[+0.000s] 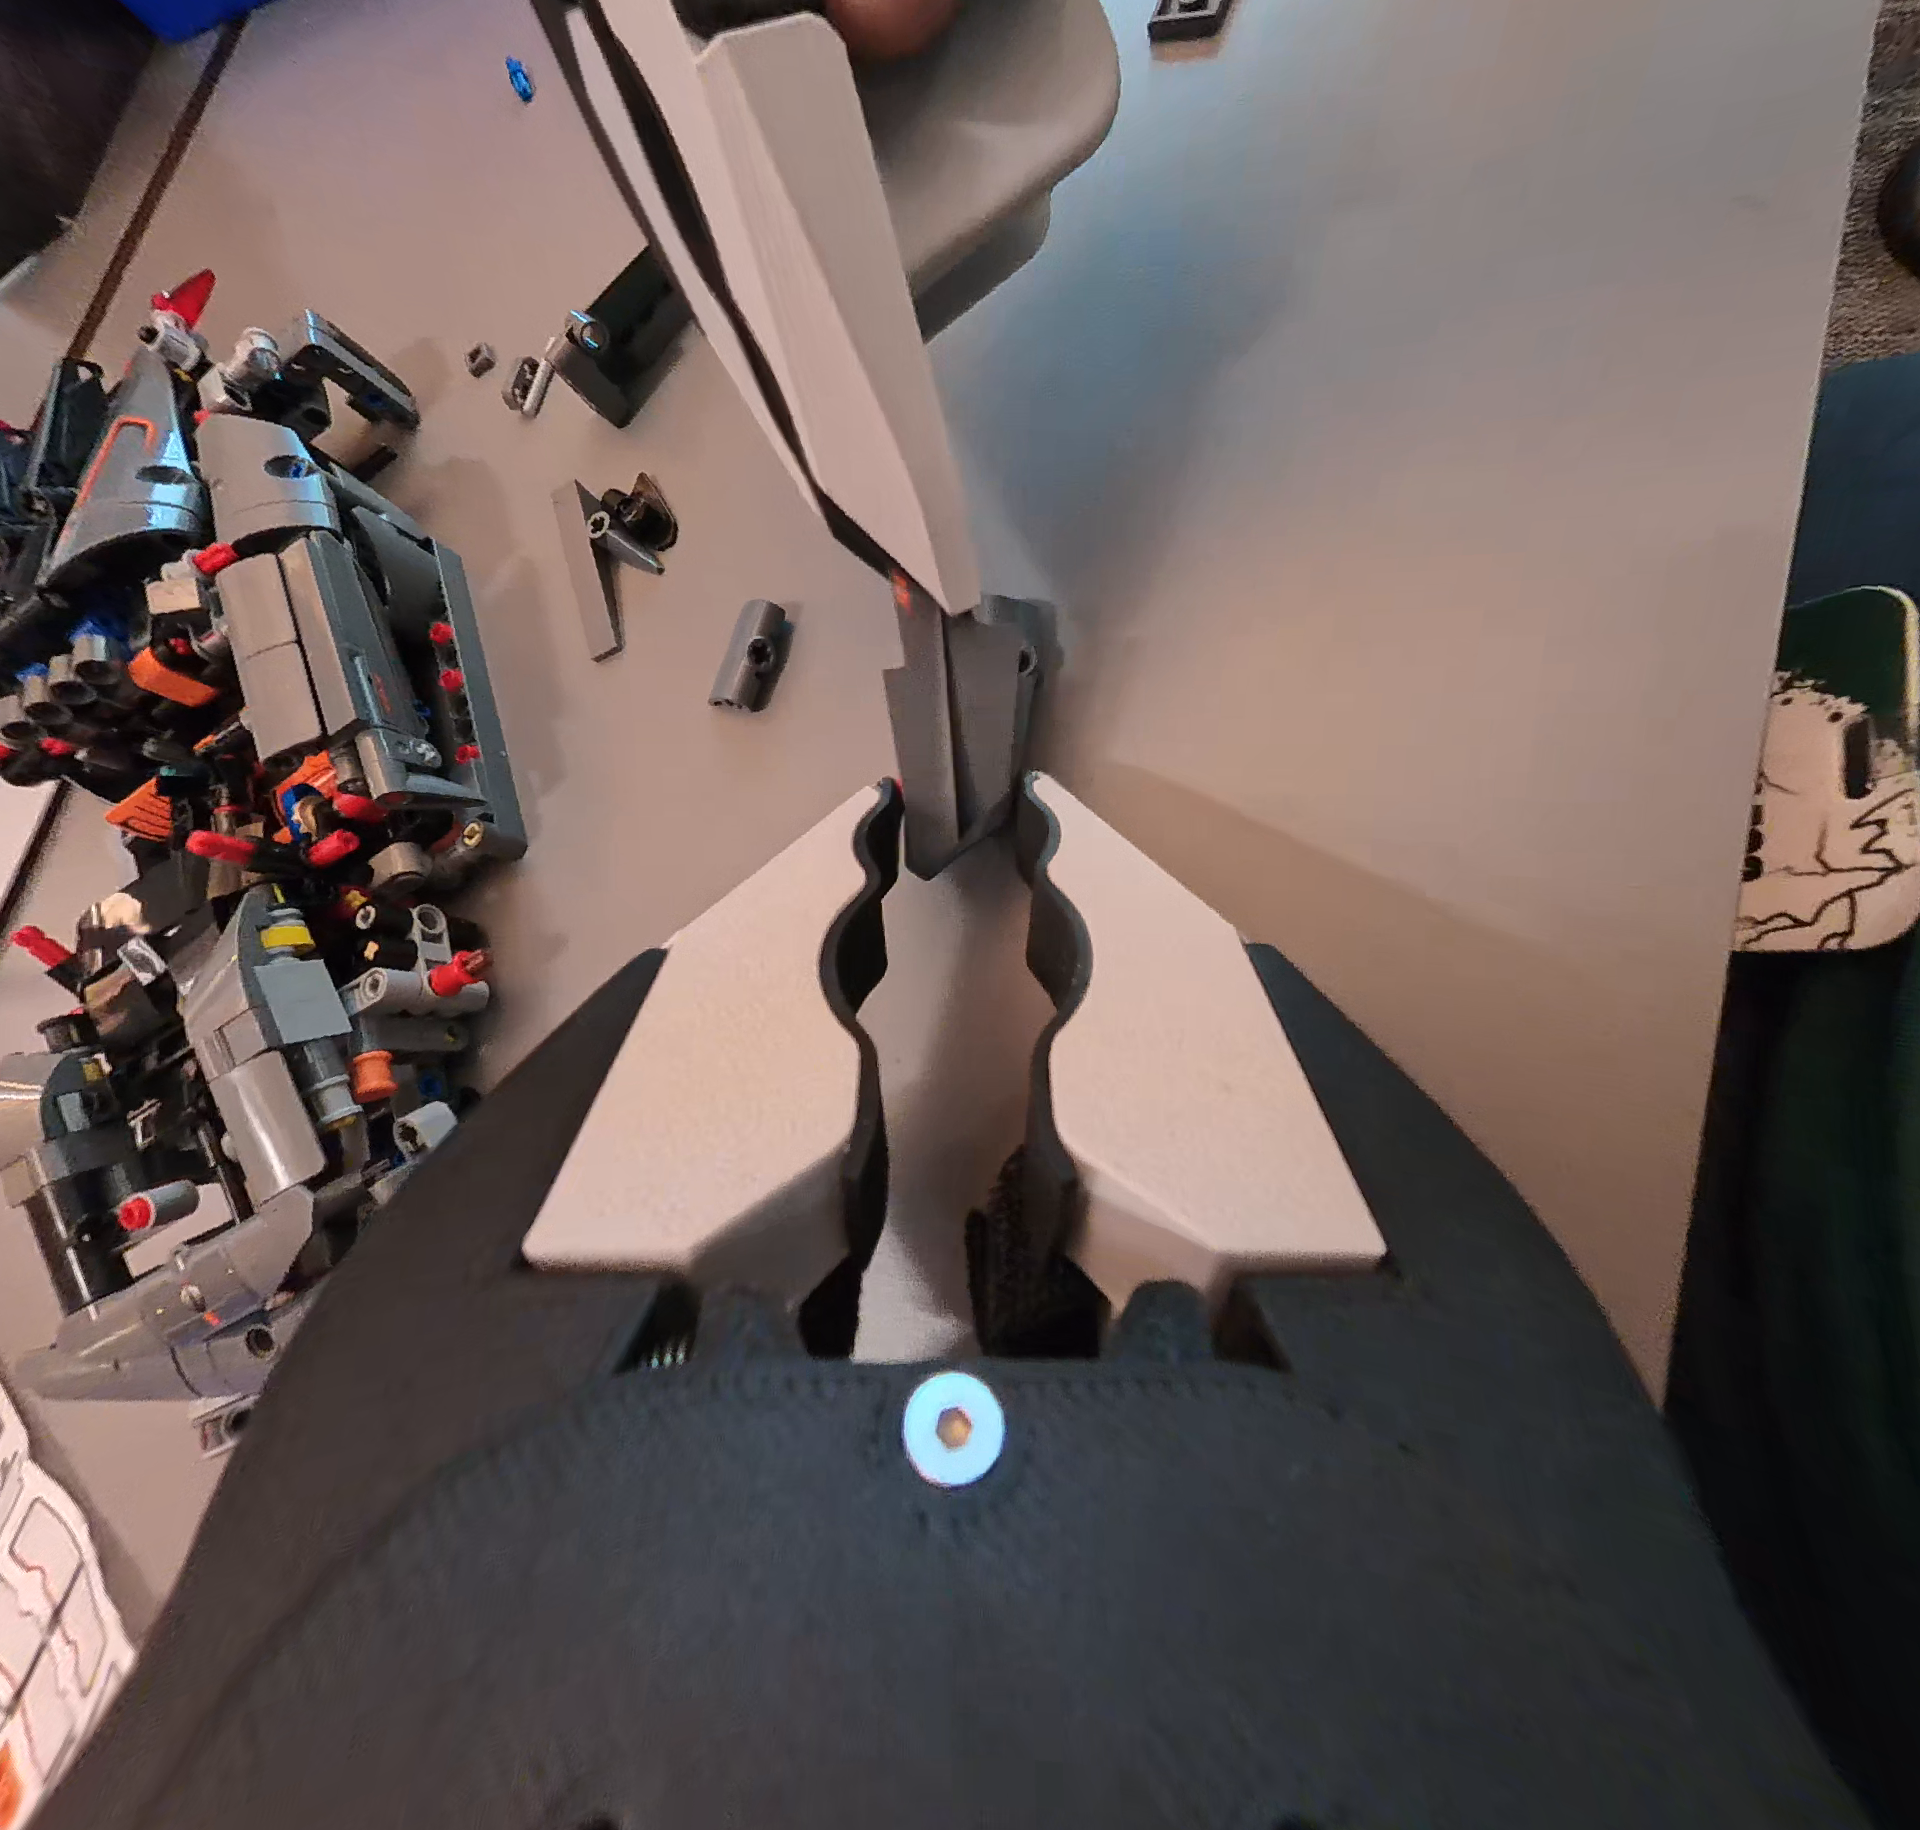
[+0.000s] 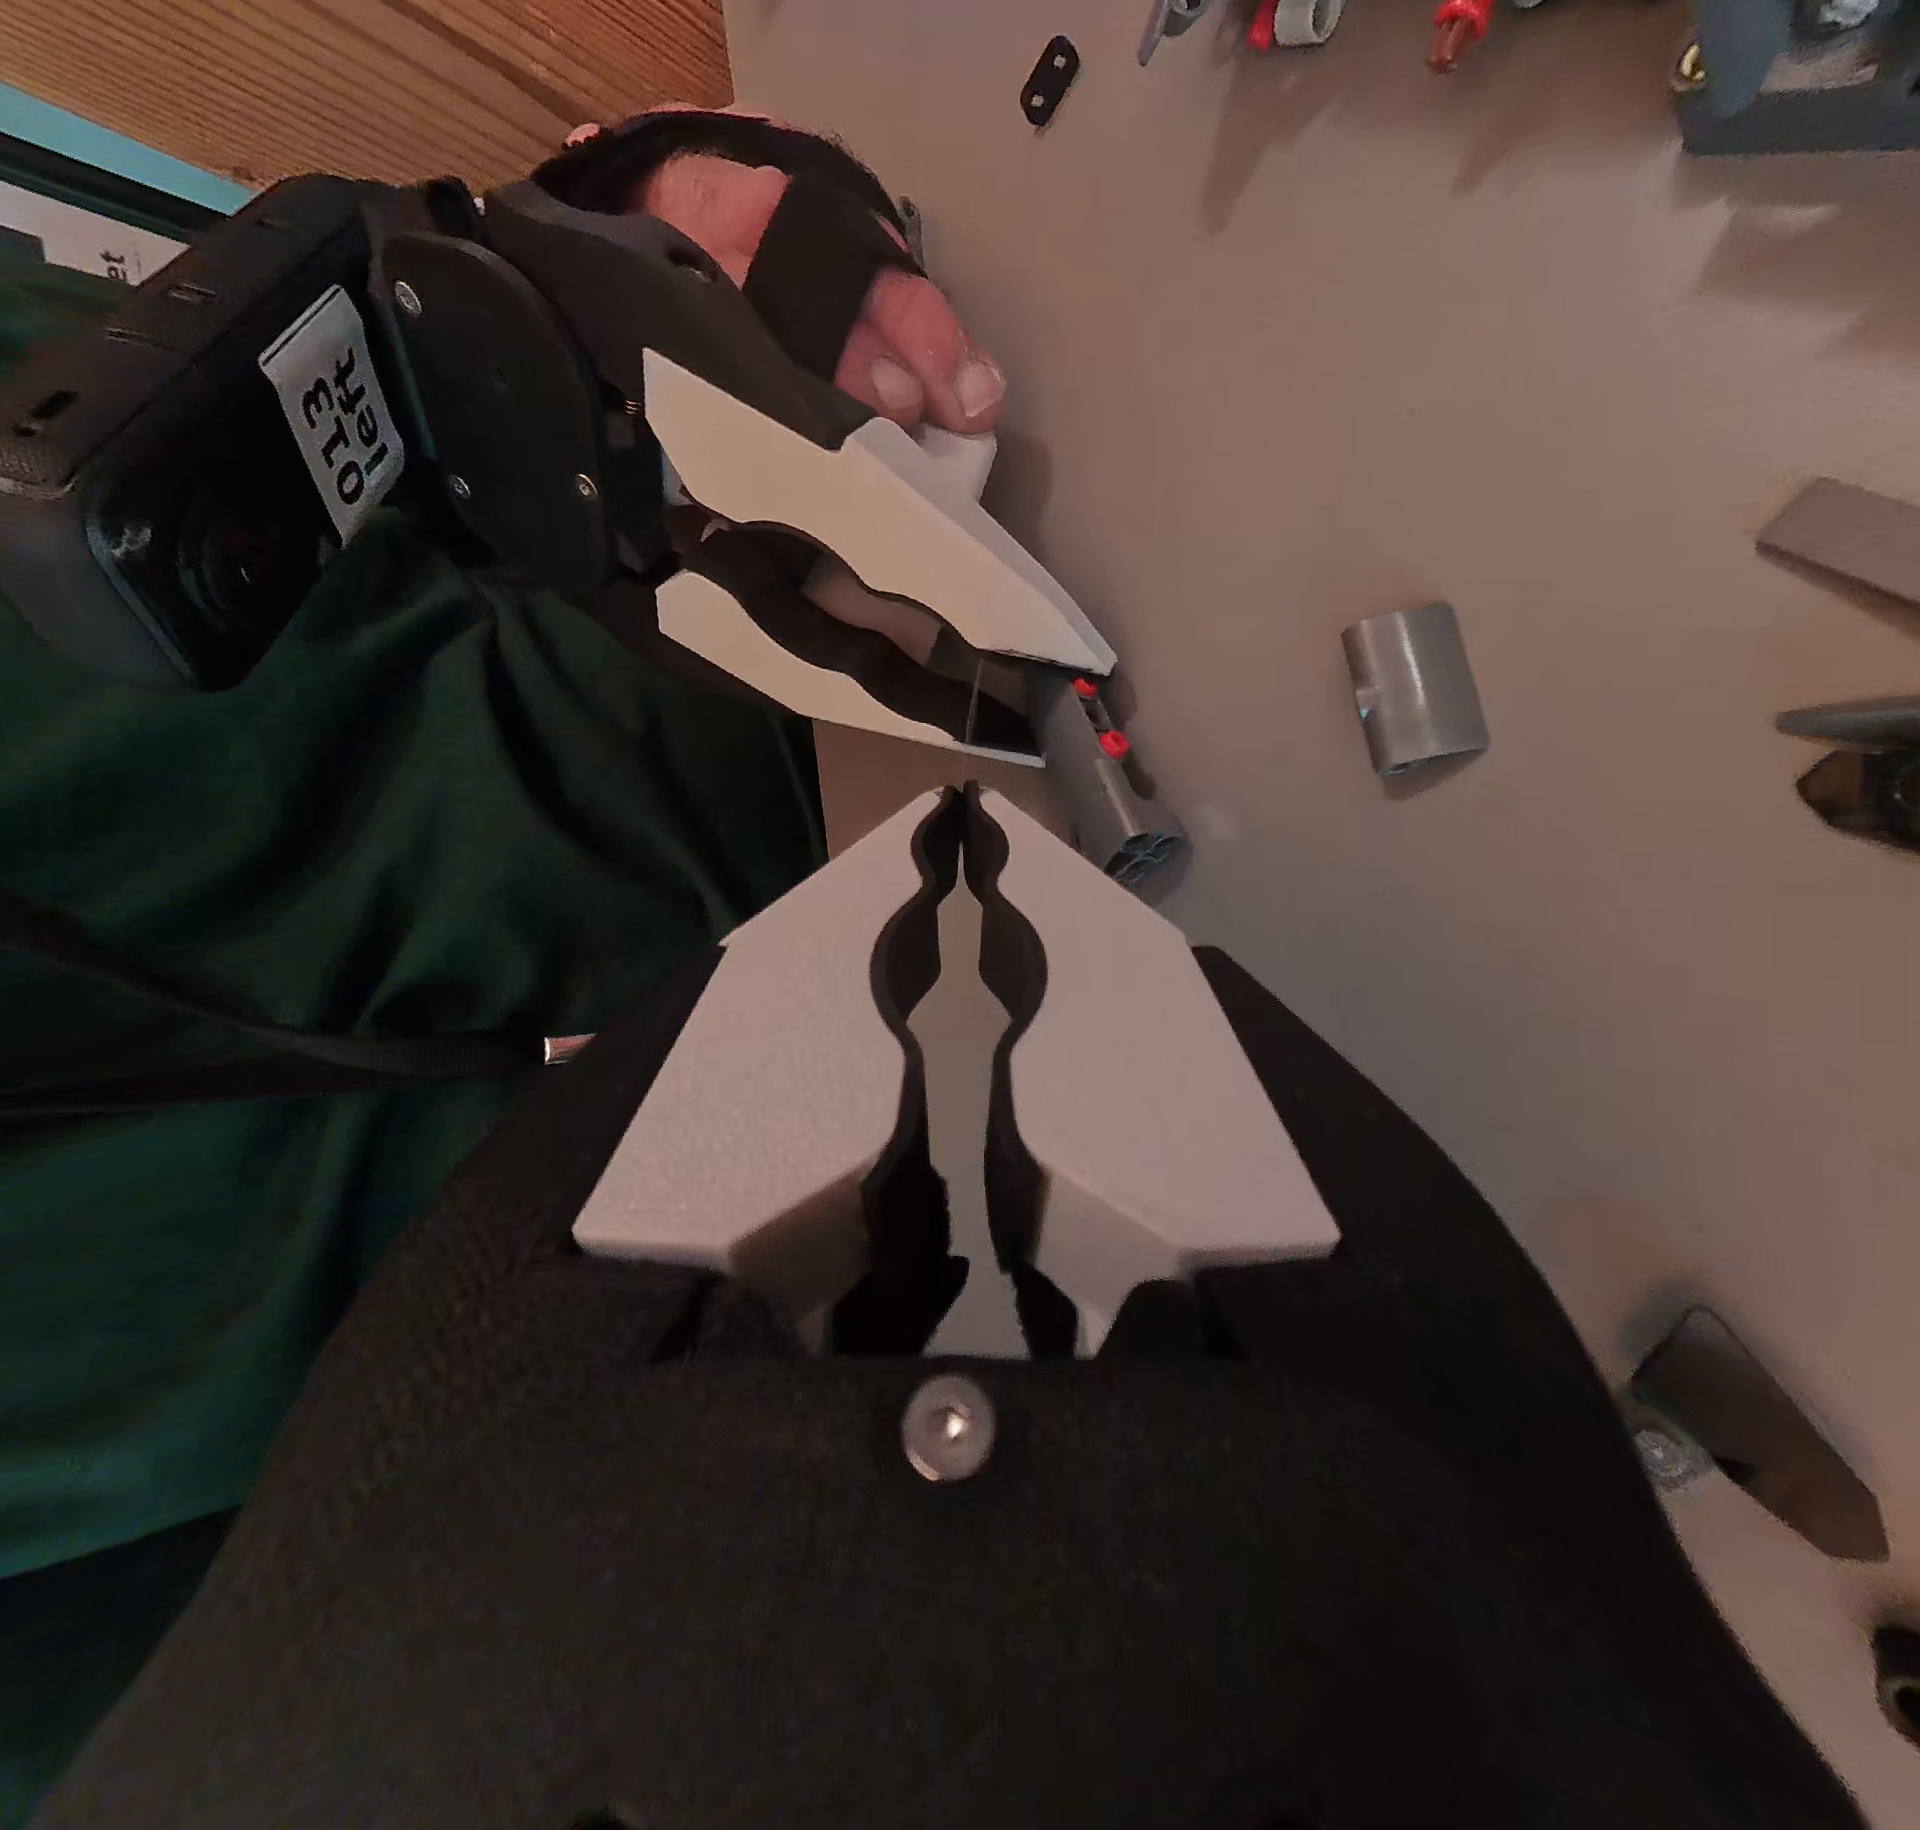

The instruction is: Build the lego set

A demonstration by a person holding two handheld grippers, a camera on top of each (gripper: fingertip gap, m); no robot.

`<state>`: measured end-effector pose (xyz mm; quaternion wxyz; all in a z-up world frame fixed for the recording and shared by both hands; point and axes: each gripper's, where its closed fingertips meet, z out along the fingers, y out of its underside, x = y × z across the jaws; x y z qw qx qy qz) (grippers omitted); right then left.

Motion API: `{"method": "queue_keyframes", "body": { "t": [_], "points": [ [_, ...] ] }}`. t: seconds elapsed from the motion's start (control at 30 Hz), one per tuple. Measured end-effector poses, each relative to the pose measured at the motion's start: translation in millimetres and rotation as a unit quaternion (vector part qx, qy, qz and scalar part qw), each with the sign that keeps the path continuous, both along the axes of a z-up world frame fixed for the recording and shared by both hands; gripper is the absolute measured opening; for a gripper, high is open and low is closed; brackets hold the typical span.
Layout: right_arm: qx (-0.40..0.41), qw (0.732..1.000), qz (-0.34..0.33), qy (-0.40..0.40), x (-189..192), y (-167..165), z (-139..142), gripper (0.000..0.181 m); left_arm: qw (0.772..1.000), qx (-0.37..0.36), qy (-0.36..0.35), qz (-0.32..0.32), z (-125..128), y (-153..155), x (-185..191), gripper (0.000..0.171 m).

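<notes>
**Grey Lego piece held between two grippers over the surface**

Grey and angular, a small Lego assembly is sitting at the centre of the left wrist view, its lower end lying between the tips of the left gripper, whose jaws are standing narrowly apart around it. The right gripper is coming in from the upper middle of that frame and meeting the piece's top; whether it is pinching it cannot be told. In the right wrist view its own tips are nearly touching, with a thin dark edge between them. The half-built grey, black and orange model is lying at the left of the frame on the pale surface, with loose parts near it, among them a grey connector.
</notes>
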<state>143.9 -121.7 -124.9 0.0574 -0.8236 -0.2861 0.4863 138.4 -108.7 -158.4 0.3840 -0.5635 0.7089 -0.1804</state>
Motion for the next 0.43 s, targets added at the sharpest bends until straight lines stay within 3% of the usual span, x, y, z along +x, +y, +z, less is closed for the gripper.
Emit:
{"method": "queue_keyframes", "body": {
  "t": [0.43],
  "points": [
    [-0.002, 1.000, -0.025, 0.006, 4.3, 6.5, -10.1, 0.000, 1.000, -0.007, 0.001, -0.001, -0.3, 2.7, 0.1, 0.019]
  ]
}}
